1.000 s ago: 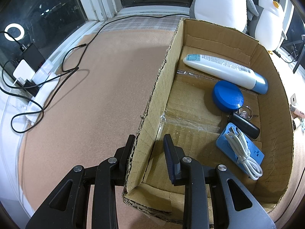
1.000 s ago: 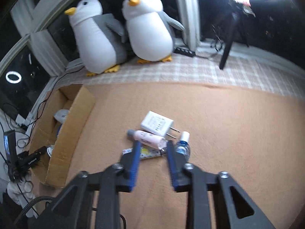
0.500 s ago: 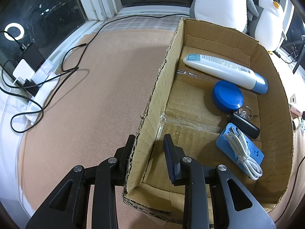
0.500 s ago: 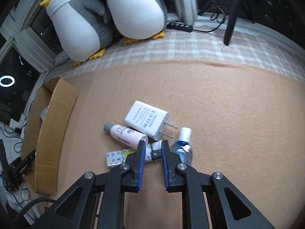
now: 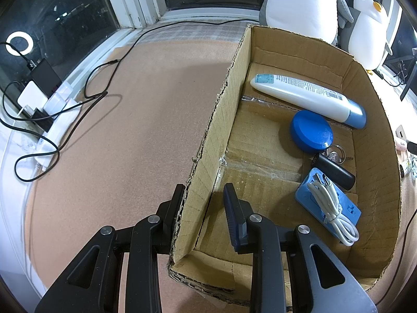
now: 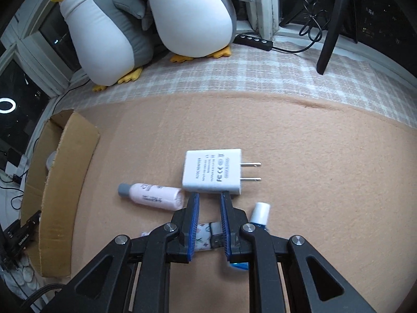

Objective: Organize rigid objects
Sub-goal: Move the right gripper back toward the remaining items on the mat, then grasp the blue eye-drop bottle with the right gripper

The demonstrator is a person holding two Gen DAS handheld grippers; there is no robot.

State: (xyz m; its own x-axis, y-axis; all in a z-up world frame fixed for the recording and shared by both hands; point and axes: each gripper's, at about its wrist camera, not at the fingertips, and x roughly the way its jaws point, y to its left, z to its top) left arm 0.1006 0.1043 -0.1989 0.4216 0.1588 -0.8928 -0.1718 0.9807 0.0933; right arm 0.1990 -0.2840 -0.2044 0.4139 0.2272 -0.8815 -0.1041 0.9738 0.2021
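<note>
In the left wrist view my left gripper (image 5: 203, 190) straddles the near left wall of the cardboard box (image 5: 224, 109) and is shut on it. The box holds a white tube (image 5: 307, 96), a blue round lid (image 5: 311, 131), a black stick with keys (image 5: 335, 169) and a blue slab with a white cable (image 5: 328, 206). In the right wrist view my right gripper (image 6: 209, 195) hangs low, tips at the near edge of a white plug adapter (image 6: 211, 173), jaws a narrow gap apart and gripping nothing. A pink bottle (image 6: 153, 195), a floral tube (image 6: 202, 236) and a small blue bottle (image 6: 260, 212) lie beside and under it.
Two plush penguins (image 6: 187, 15) stand on the plaid cloth at the back, with a black control strip (image 6: 254, 40) and a tripod leg (image 6: 328, 41). The box (image 6: 65, 172) is at the left. Cables and chargers (image 5: 39, 96) lie along the window sill.
My right gripper has come forward and down over the loose items, and its jaws have narrowed. The left gripper and the box have not moved.
</note>
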